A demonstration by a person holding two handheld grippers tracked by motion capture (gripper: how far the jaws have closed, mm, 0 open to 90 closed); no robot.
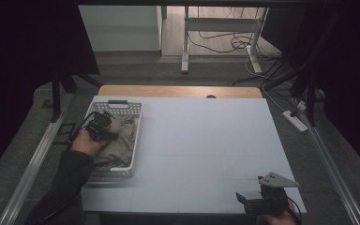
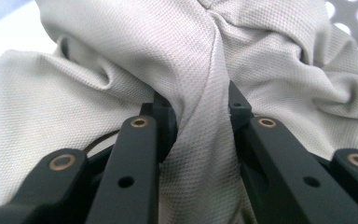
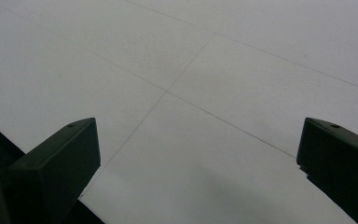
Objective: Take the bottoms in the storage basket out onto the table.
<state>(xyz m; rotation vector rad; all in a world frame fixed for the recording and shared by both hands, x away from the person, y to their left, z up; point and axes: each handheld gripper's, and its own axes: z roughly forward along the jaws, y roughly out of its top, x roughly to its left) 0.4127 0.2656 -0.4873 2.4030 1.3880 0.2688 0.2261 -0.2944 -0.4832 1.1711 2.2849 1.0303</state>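
A beige, crumpled cloth [image 1: 120, 140] lies in a white perforated basket [image 1: 136, 140] at the table's left. My left gripper [image 1: 107, 132] reaches into the basket from its left side and is shut on a fold of that cloth. In the left gripper view the fabric [image 2: 200, 93] is pinched into a ridge between the two black jaws. My right gripper [image 1: 243, 199] rests near the front right corner of the table. Its jaws stand wide apart over bare tabletop [image 3: 205, 102] with nothing between them.
The white tabletop [image 1: 206, 136] stretches from the basket to the right edge, with a wooden strip [image 1: 178, 91] along its far side. On the floor to the right lie a power strip [image 1: 296, 120] and cables. A desk frame [image 1: 185, 42] stands beyond the table.
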